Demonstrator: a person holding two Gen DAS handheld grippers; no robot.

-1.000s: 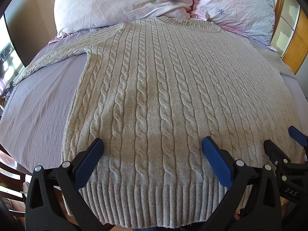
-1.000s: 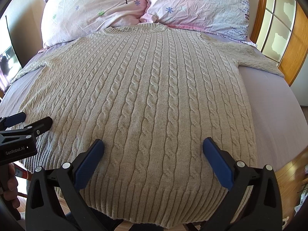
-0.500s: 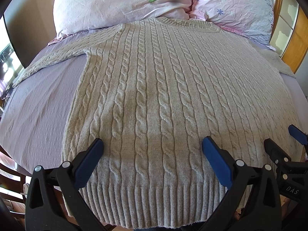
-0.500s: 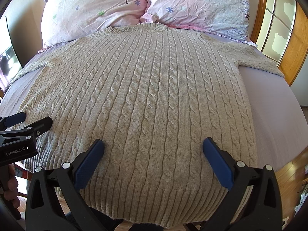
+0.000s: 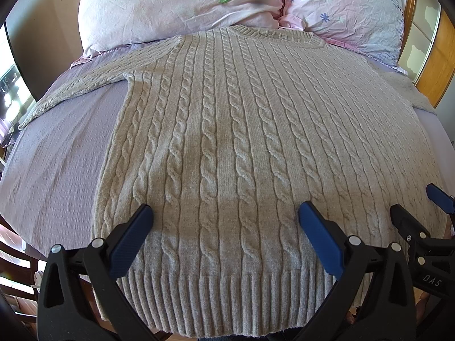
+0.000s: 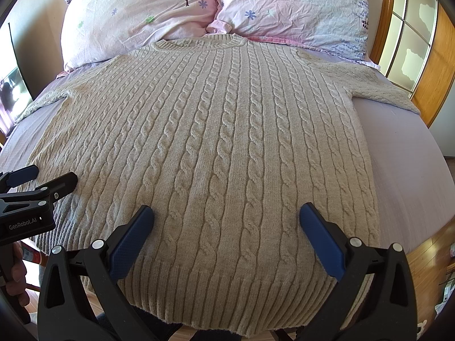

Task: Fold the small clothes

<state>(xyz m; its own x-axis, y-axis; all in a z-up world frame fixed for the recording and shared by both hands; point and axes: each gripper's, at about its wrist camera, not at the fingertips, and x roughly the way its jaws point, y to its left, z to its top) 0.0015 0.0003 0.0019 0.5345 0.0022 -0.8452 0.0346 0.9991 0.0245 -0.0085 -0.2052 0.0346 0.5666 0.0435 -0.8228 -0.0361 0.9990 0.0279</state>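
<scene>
Lying flat: the cable-knit sweater (image 5: 227, 142) is spread face-up on the bed (image 5: 57, 156), neck toward the two pillows (image 6: 142, 14), ribbed hem (image 5: 227, 298) hanging just over the near edge.
Sleeves: both stretched sideways; the left sleeve (image 5: 82, 85) runs toward the bed's left edge, the right sleeve (image 6: 378, 88) toward the wooden frame.
Left tongs (image 5: 224, 236): spread wide apart, holding nothing, poised above the hem on the sweater's left half.
Right tongs (image 6: 226, 236): likewise wide apart and empty, over the hem on the right half.
Feel, as I judge it: thick, soft knit, fairly heavy for a garment, limp with no stiffness; it will sag and stretch if lifted by one point.
Grip: the raised cables and ribbing should give good purchase, not slippery.
Where to take hold: probably a sleeve cuff or shoulder edge first, pinching the full thickness, then the hem corners.
Risk: catching only the top layer, dragging the rest askew.
</scene>
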